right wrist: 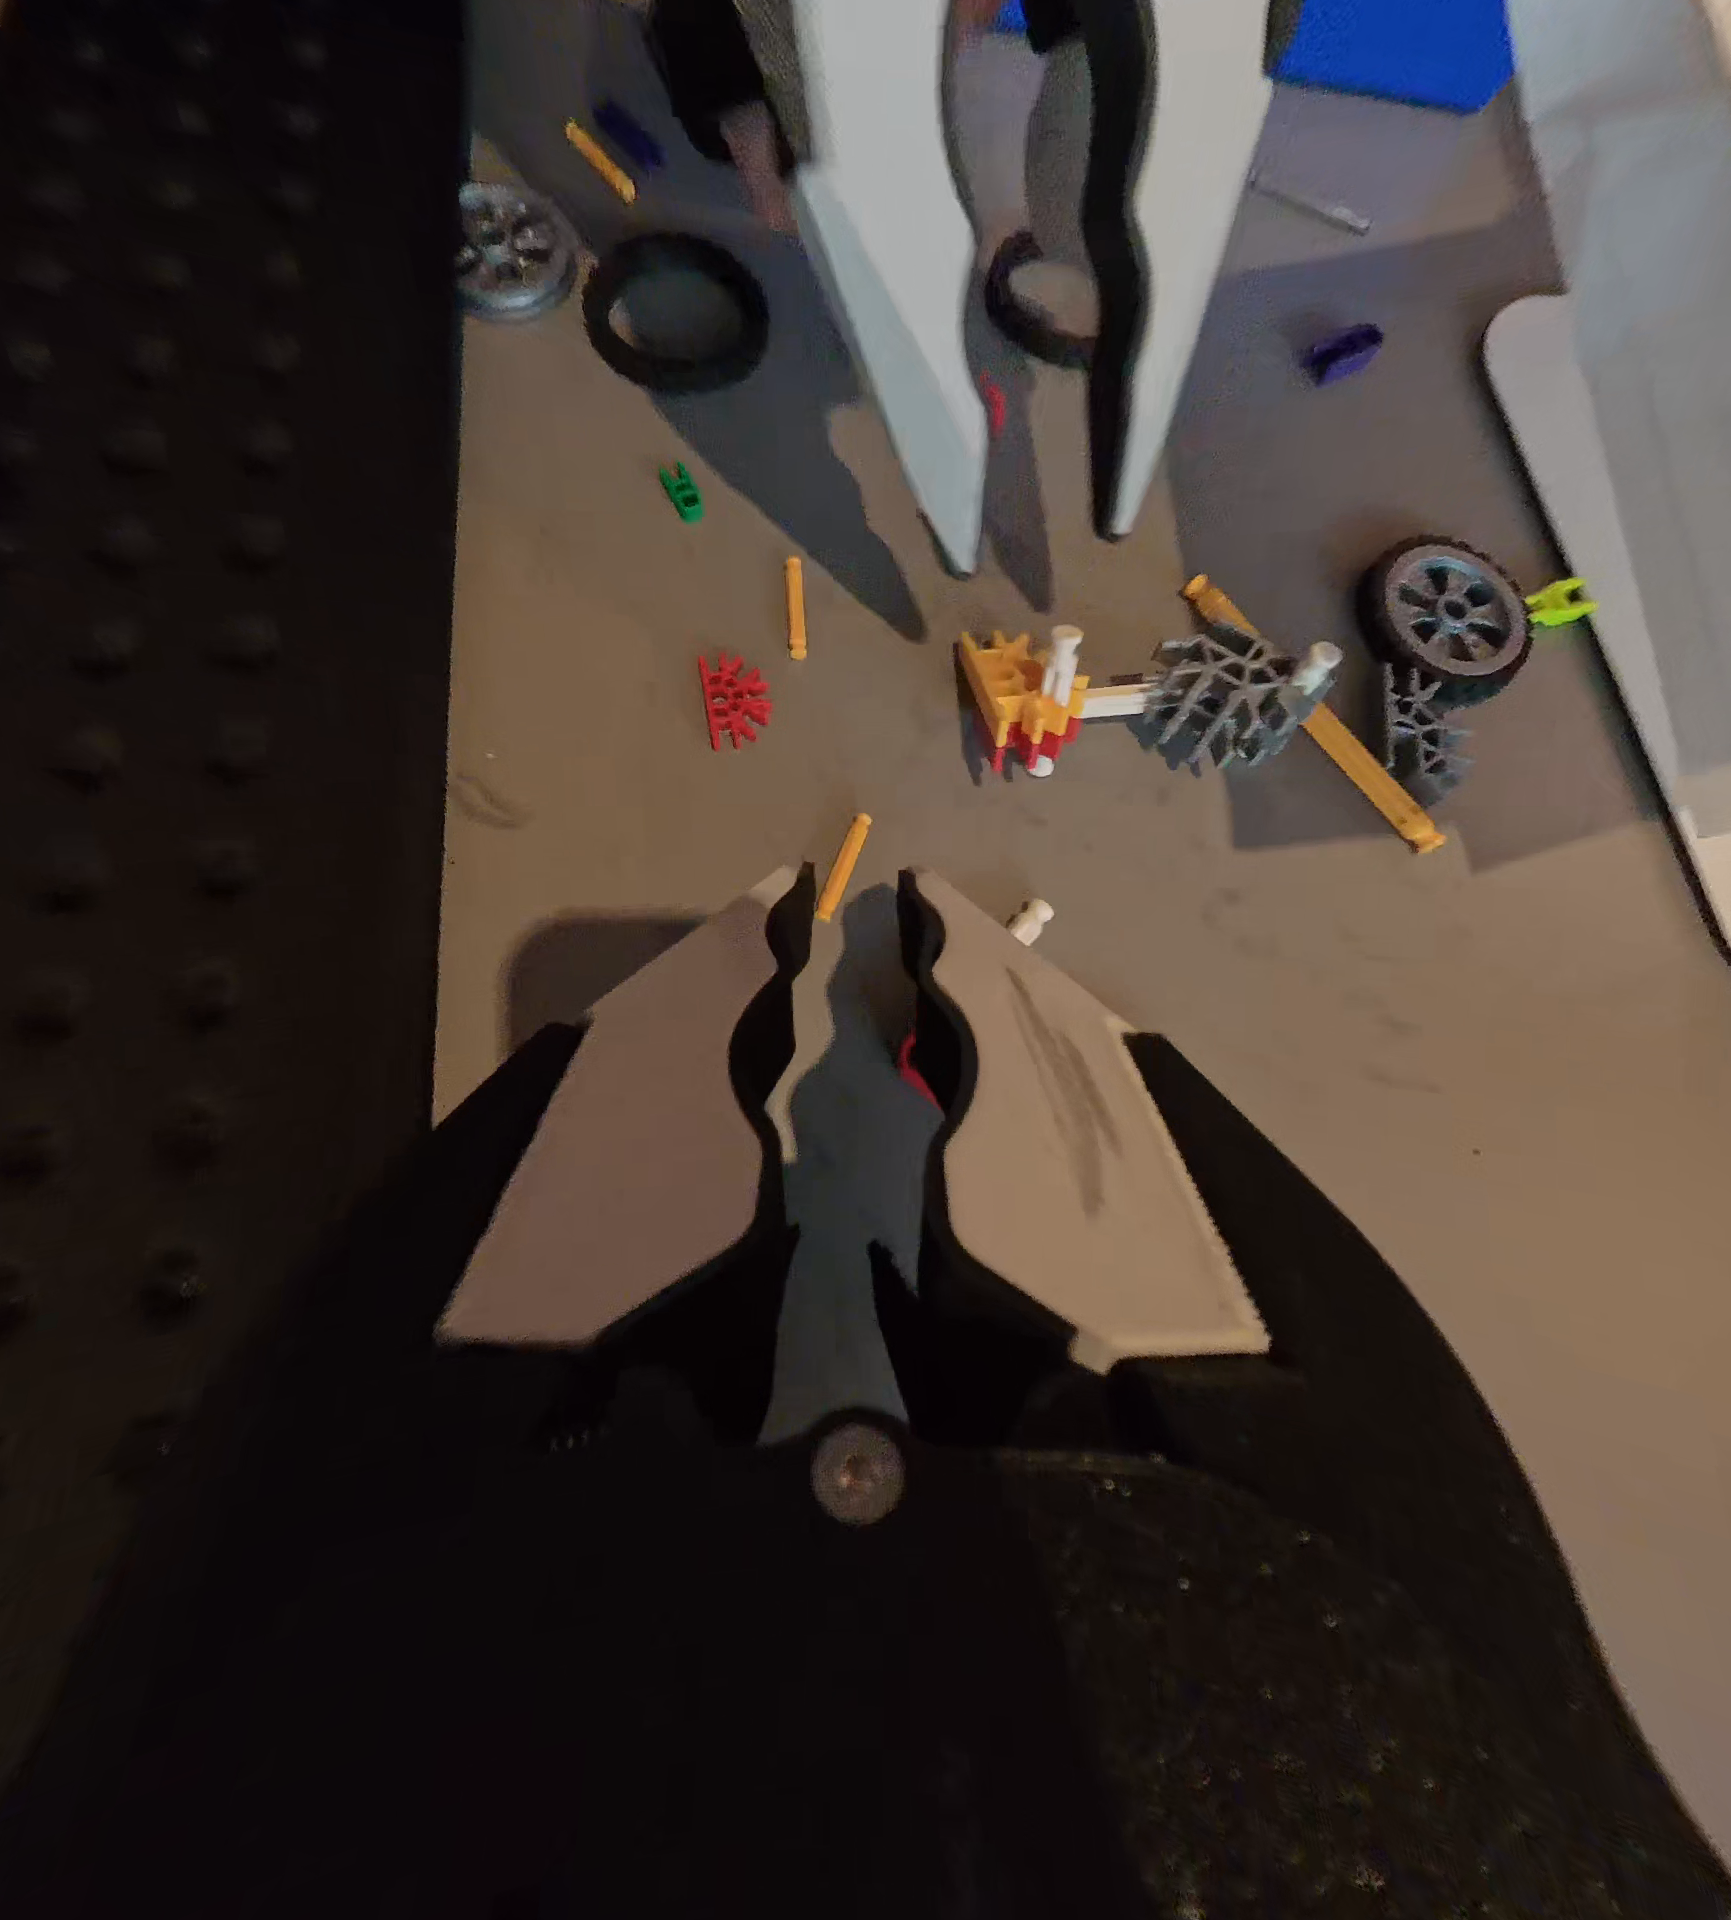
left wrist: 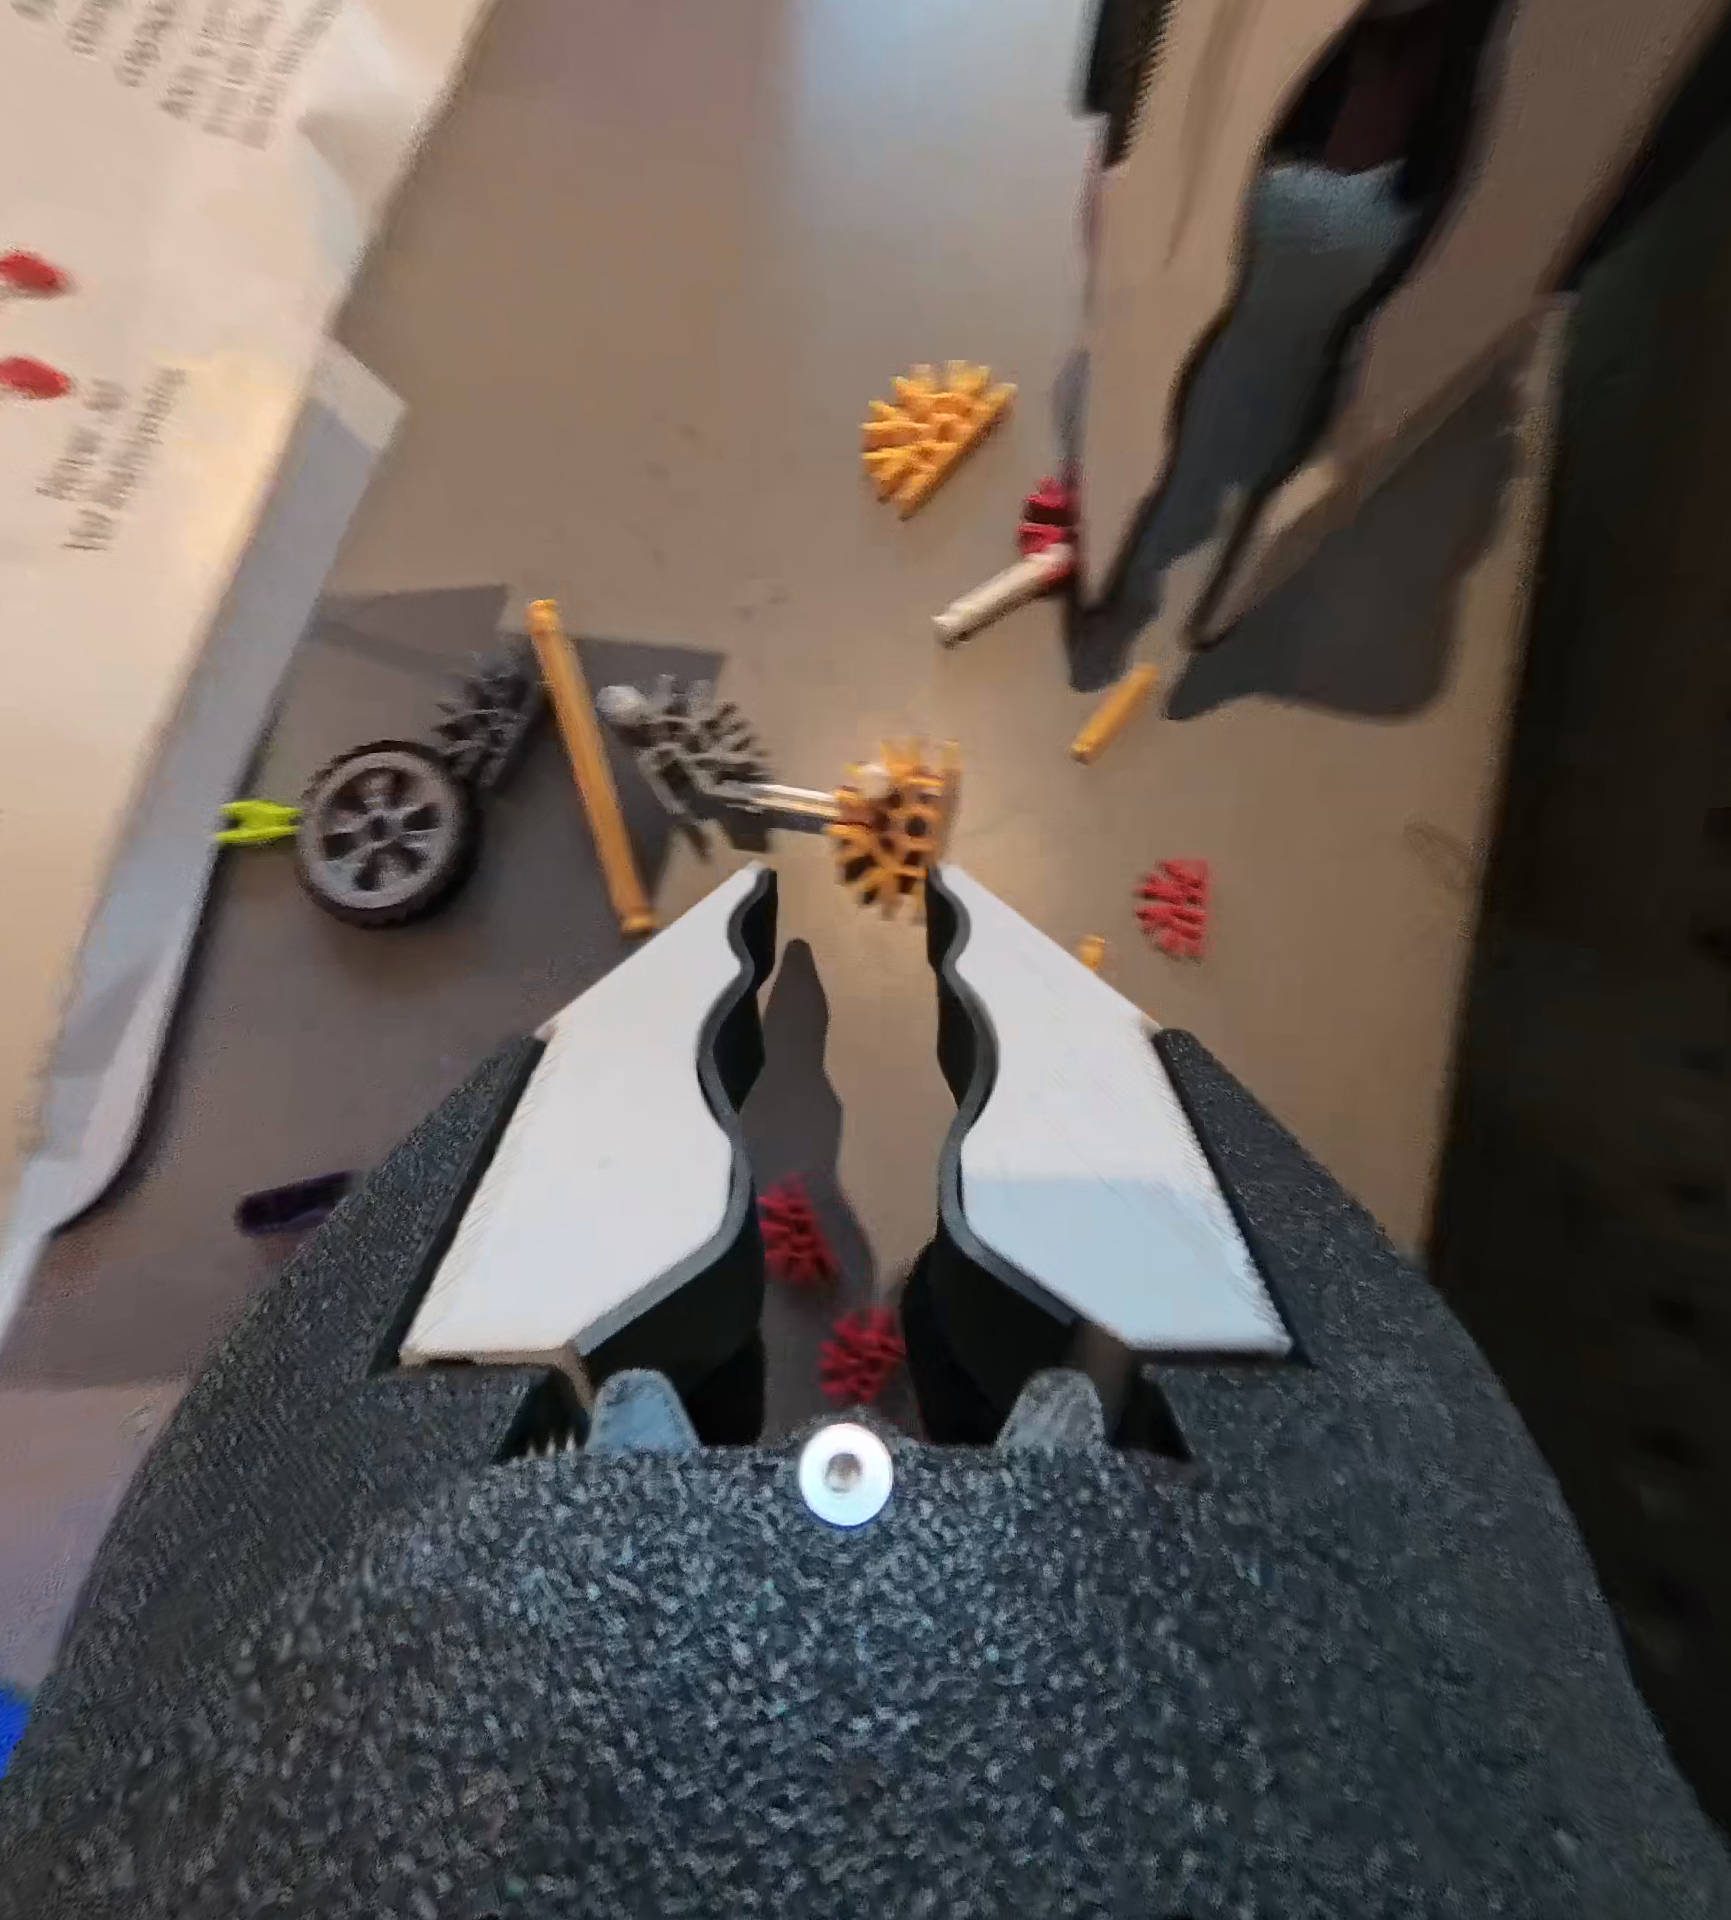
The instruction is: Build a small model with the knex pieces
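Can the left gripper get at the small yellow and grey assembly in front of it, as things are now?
Probably yes. The left gripper is open, and the assembly lies just past its fingertips with nothing between. The right gripper hangs farther off, to the side.

A small toy assembly (left wrist: 799, 800), a yellow toothed connector joined by a white rod to a grey one, is seen lying just beyond the left jaws, untouched.
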